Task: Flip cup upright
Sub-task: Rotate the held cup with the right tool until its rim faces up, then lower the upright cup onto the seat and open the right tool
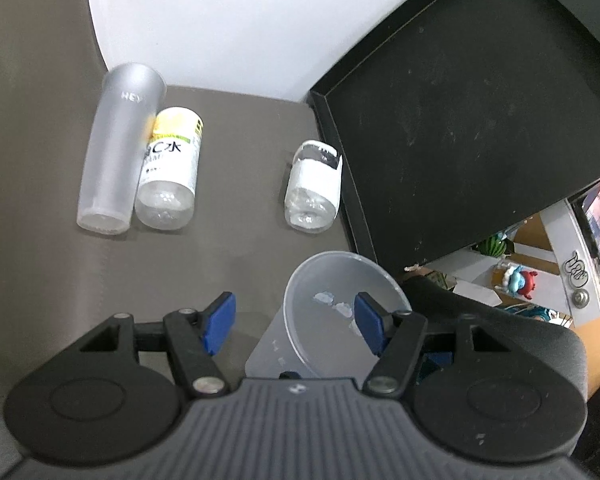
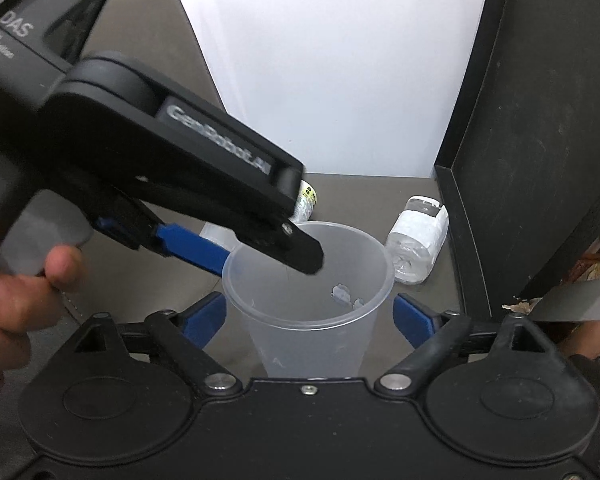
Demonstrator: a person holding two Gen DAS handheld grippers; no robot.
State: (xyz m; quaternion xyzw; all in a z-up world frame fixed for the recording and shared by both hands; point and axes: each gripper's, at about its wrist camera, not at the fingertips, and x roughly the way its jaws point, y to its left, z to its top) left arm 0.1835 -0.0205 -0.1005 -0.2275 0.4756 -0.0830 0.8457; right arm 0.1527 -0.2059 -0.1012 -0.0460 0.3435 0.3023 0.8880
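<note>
A clear plastic cup [image 2: 312,304] stands upright on the grey table, mouth up, between my right gripper's [image 2: 309,312] open blue fingers. It also shows in the left wrist view [image 1: 332,312]. My left gripper [image 1: 296,326] is open; one finger reaches inside the cup's mouth, the other stays outside its wall. In the right wrist view the left gripper [image 2: 260,248] comes in from the upper left. I cannot tell if either gripper's pads touch the cup.
A frosted tall cup [image 1: 116,152] and a yellow-labelled bottle [image 1: 172,168] lie side by side at the left. A white-labelled bottle [image 1: 314,184] lies beside a black tray [image 1: 460,120] on the right. A white wall stands behind.
</note>
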